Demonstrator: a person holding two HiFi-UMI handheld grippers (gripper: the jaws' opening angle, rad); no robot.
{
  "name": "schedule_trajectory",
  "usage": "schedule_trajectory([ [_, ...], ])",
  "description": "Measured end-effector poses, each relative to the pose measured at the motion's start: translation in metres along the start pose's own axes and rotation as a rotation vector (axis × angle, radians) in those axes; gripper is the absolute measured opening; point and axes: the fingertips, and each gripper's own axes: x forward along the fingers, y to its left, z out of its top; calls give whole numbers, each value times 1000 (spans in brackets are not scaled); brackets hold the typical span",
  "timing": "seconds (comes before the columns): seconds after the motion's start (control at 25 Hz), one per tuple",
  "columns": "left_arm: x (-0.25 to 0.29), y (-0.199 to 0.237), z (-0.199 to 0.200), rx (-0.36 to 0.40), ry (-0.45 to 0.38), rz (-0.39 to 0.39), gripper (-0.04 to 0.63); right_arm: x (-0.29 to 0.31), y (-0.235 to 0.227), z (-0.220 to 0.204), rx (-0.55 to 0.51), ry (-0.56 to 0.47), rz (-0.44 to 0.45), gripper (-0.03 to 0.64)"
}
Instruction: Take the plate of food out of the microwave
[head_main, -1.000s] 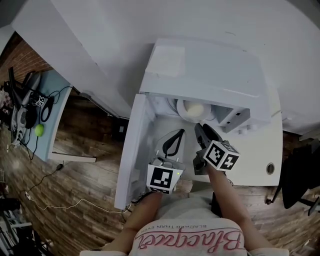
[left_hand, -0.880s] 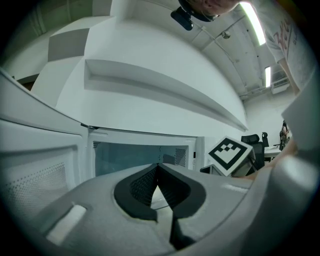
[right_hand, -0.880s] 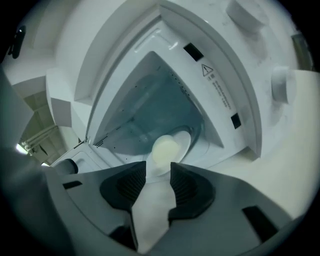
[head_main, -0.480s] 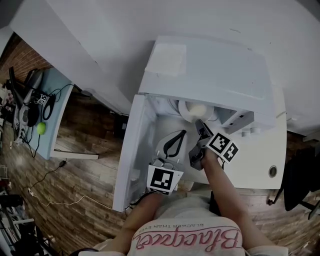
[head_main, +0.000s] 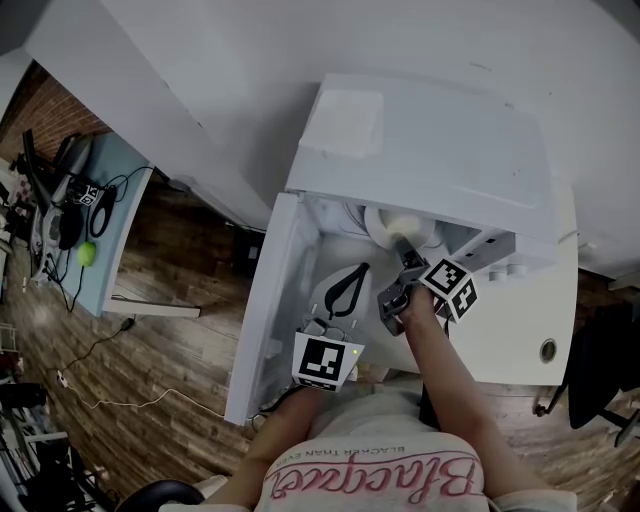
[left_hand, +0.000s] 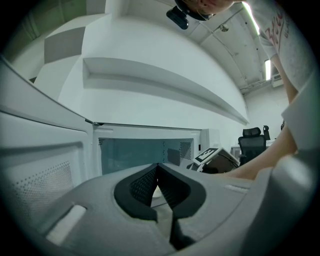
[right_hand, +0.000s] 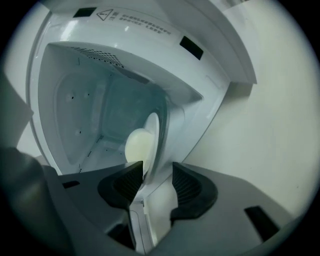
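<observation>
White counter (head_main: 520, 330) under microwave (head_main: 430, 140), door open. Left gripper (left_hand: 158, 167) jaws closed, empty, outside. Right gripper (right_hand: 156, 170) jaws just opening wide, plate (right_hand: 153, 132) rim between, loose. Pale food (right_hand: 135, 145) on plate, inside microwave.

In the head view the round white plate (head_main: 378, 228) and its pale rounded lump of food (head_main: 405, 226) show only partly — the white box-shaped microwave (head_main: 440, 150) roofs over their far side. The person's printed shirt (head_main: 370, 480) runs off the bottom edge — items on the pale blue side table (head_main: 125, 250) are too small to tell.
</observation>
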Motion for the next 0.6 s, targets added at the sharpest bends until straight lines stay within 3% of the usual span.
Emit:
schedule_trajectory([
  [0.32, -1, -2, -4, 7, 12, -20, 5, -9, 12, 3, -57, -20, 10, 63],
  [0.6, -4, -8, -3, 15, 9, -40, 5, -20, 12, 5, 68, -30, 83, 31],
])
